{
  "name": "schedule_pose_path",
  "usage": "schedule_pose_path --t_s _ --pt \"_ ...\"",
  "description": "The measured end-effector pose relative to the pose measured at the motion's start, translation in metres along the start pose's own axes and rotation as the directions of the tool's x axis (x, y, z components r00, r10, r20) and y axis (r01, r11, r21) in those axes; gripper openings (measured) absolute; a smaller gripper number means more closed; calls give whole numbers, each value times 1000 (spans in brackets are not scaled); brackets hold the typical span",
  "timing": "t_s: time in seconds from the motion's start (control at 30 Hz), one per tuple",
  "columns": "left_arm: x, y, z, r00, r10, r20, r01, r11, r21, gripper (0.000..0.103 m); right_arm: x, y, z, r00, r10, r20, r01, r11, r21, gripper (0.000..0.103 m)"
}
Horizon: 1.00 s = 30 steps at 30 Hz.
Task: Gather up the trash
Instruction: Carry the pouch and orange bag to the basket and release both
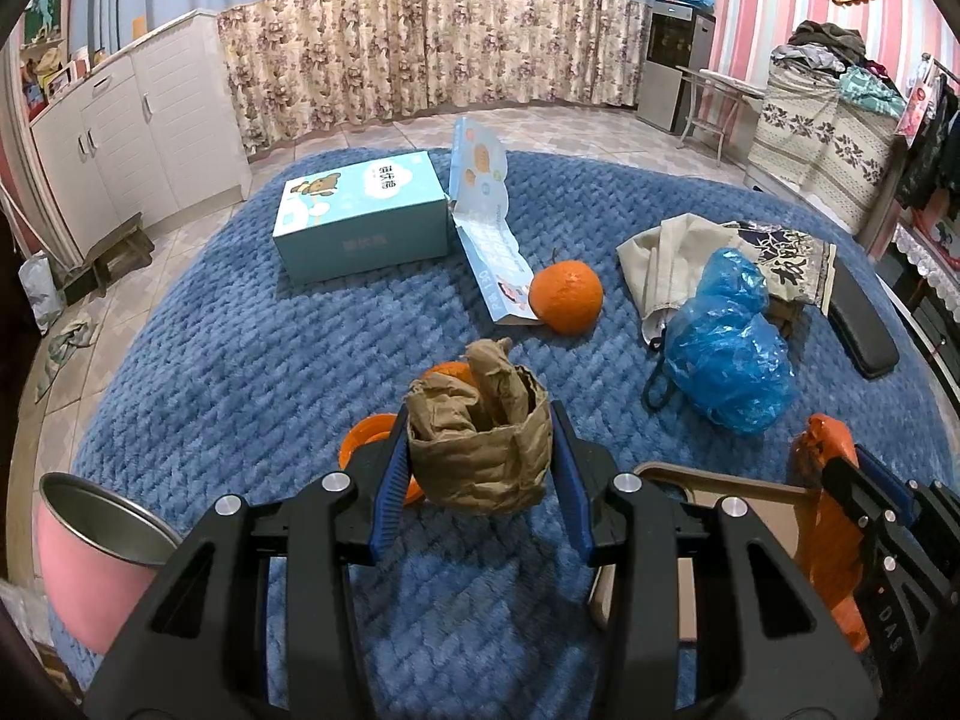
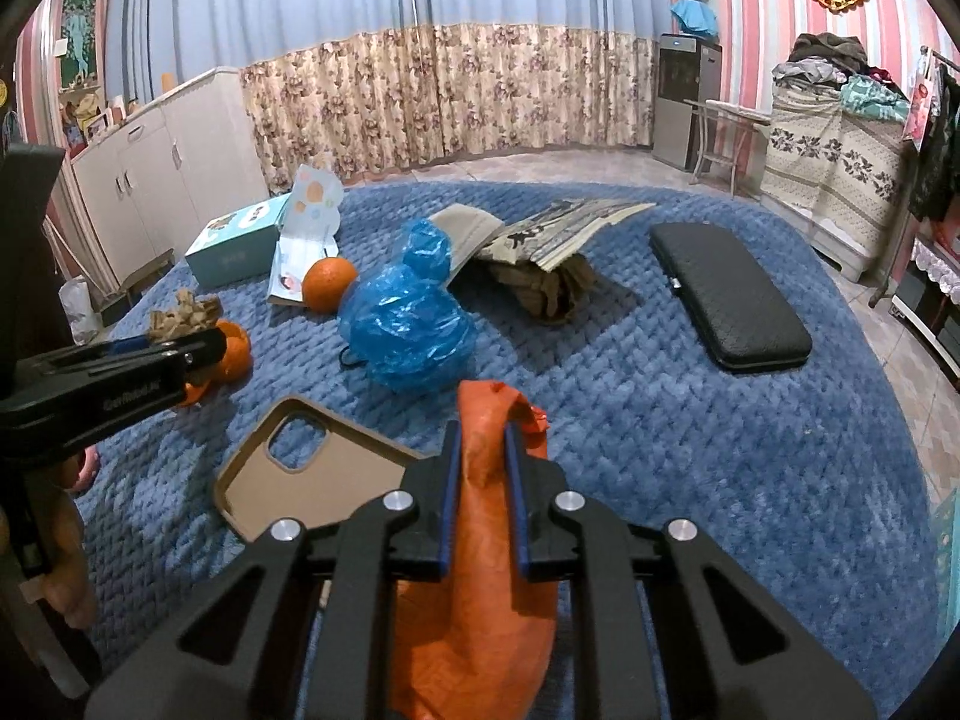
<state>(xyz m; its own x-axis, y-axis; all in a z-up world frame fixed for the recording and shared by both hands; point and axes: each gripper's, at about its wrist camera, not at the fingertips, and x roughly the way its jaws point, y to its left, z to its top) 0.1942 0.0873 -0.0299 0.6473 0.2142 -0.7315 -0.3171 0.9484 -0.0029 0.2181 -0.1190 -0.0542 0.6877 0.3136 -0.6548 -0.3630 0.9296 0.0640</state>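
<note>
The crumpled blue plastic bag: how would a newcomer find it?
On the blue knitted blanket, look beyond the tan phone case. The crumpled blue plastic bag lies beside a whole orange, the only glossy, translucent thing there.

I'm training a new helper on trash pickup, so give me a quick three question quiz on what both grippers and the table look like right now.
1. True or false: the left gripper is clamped on a crumpled brown paper bag.
2. What does the right gripper hold? A) the blue plastic bag B) an orange bag C) the black case
3. Fill in: the whole orange lies against an opened ____ carton.

Key: 1 true; 2 B; 3 light blue.
</note>
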Motion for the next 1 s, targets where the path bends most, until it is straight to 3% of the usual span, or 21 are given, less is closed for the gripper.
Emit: schedule_pose_path --t_s 0.33,0.63,0.83,1.0 --pt "-23 -22 2 998 -30 57 27 998 55 41 -28 -37 3 997 -40 59 35 997 75 14" --pt "-43 -59 2 991 -99 92 89 990 106 41 -60 -64 9 988 -103 117 89 989 120 14" --pt "-56 -98 10 978 -149 143 123 977 176 41 -82 -91 8 974 -171 148 147 976 161 14" --pt "-77 -142 19 952 -258 163 217 947 237 41 -110 -132 3 948 -271 169 228 944 238 14"
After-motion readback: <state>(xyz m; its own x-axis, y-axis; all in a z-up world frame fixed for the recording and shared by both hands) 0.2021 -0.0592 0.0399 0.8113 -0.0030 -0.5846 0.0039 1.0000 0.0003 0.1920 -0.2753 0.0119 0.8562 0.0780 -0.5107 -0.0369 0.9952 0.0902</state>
